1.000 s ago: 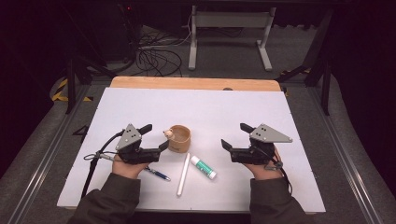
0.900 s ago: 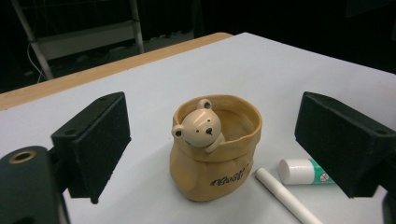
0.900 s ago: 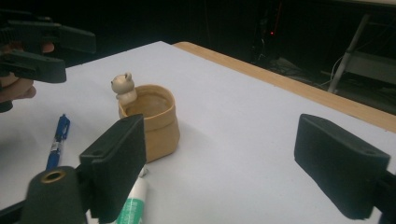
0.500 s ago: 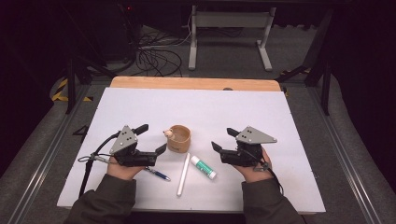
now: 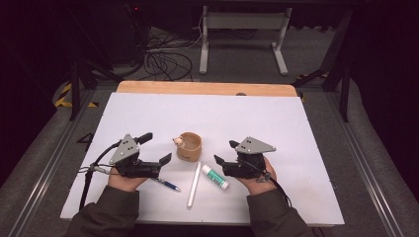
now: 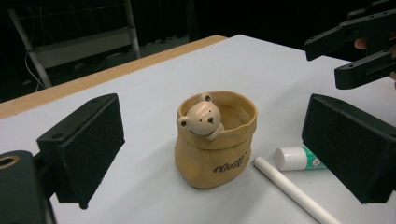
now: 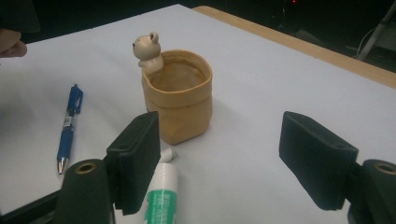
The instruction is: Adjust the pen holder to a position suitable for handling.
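Looking down from the high view, found the left gripper (image 5: 158, 146) and the right gripper (image 5: 225, 151) low over the white table top (image 5: 296, 128), each in a dark-sleeved hand. Saw both pairs of jaws standing apart and gripping nothing, with nothing between the pads; the left had just been opening, the right just closing. Placed the tan cup (image 5: 190, 146) upright near the middle of the table top, between the two grippers and touching neither. Noted, nearer the person, a white pen (image 5: 193, 184) and a glue stick (image 5: 215, 177) lying side by side, the glue stick just beside the right gripper, and a blue pen (image 5: 167, 184) close to the left gripper. Learned from the left gripper view what stayed too small from above: a little bear (image 6: 201, 116) leaning over the cup's rim, and dark lettering on the cup's side, too blurred to read. Got from the right gripper view the cup's inside wall and the blue pen's silver tip. Lost part of the glue stick behind a jaw in both gripper views; found the white pen cut off by the bottom edge in the left gripper view.
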`<state>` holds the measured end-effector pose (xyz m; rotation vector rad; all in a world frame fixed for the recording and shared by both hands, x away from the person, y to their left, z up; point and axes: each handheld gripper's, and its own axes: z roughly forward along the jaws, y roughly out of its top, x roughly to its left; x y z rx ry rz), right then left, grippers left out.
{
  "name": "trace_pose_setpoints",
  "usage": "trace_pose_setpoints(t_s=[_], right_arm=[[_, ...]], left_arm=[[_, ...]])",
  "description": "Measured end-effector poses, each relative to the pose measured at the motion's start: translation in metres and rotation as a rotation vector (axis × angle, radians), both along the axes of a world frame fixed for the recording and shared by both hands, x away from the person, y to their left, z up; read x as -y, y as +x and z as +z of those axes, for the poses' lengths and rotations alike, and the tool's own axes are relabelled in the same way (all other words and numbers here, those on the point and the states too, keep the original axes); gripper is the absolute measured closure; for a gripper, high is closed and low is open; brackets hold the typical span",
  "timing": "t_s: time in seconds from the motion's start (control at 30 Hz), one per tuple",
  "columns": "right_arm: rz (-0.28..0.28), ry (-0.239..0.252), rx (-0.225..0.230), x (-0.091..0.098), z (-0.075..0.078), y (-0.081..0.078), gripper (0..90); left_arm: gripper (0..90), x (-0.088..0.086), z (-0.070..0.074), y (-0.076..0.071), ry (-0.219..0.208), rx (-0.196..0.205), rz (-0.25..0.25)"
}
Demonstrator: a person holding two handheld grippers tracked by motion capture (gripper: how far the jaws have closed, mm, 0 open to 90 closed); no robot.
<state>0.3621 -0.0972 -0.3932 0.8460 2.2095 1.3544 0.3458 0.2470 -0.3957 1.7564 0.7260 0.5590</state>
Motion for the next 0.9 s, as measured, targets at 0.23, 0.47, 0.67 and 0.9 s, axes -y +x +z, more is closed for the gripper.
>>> trace_pose_setpoints(t_s=[0.23,0.47,0.67,0.9], right_arm=[[0.010,-0.012,-0.024,-0.008,-0.006,0.002,32.0],[0.023,-0.018,-0.054,-0.018,-0.011,0.003,36.1],[0.038,-0.051,-0.084,-0.027,-0.018,0.004,39.1],[0.043,-0.086,-0.124,-0.035,-0.025,0.005,41.0]], left_arm=[[6.5,-0.001,-0.002,0.001,0.004,-0.012,0.000],[6.4,-0.002,-0.002,0.001,-0.001,-0.006,-0.008],[6.2,-0.001,-0.003,0.001,-0.003,-0.006,-0.013],[6.1,-0.001,-0.004,0.001,0.002,-0.009,-0.016]])
